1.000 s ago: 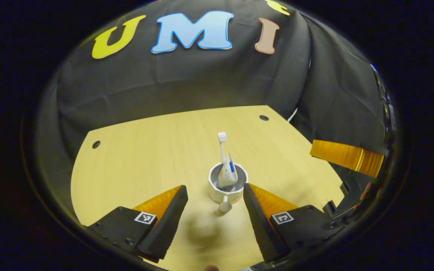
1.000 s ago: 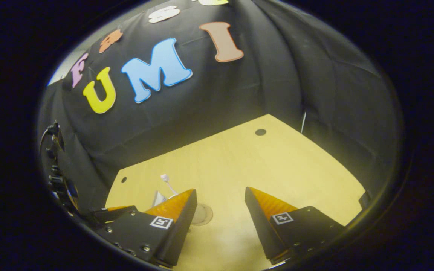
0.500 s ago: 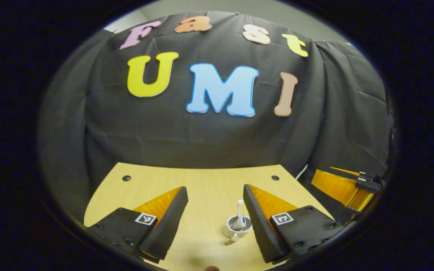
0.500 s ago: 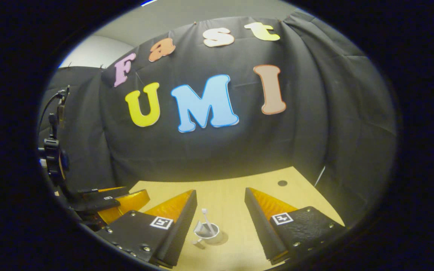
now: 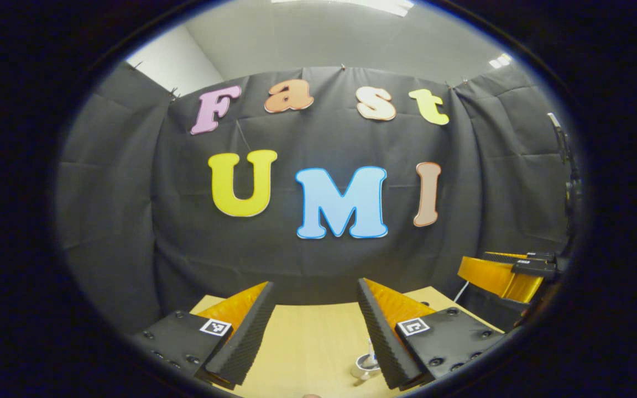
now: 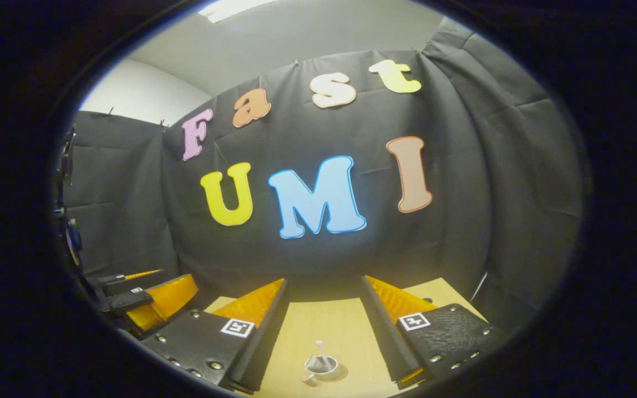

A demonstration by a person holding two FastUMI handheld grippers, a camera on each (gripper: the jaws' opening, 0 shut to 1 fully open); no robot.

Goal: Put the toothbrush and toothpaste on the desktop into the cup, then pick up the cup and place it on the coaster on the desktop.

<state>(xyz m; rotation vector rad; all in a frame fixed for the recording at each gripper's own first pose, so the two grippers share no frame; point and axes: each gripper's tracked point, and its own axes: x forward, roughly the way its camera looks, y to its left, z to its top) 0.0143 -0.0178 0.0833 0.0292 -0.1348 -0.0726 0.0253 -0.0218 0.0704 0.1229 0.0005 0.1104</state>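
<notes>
- Left gripper (image 5: 313, 326), bottom of the left gripper view: its jaws are spread wide and hold nothing. A second ago they framed the cup closely from above; now the camera looks out nearly level, so this gripper has lifted and pulled back.
- Right gripper (image 6: 324, 326), bottom of the right gripper view: its jaws are likewise spread and empty, and it has risen and tilted up over the same second.
- Cup (image 6: 321, 366), low centre of the right gripper view: it stands upright on the tabletop (image 6: 324, 326), small and well apart from both sets of jaws. In the left gripper view it peeks out at the bottom, just beside the right-hand finger.
- Toothbrush (image 6: 320, 349): it stands up out of the cup, bristle end topmost. A pale shape beside it inside the cup is the toothpaste (image 6: 314, 362).
- Coaster: a dark rim under the cup may be it, but the cup is too small here to be sure.
- Far right of the left gripper view, the right gripper's orange fingers sit at mid height, clear of the tabletop.
- My reading: with both items in the cup and both grippers backed away empty, the task looks finished or nearly so.
</notes>
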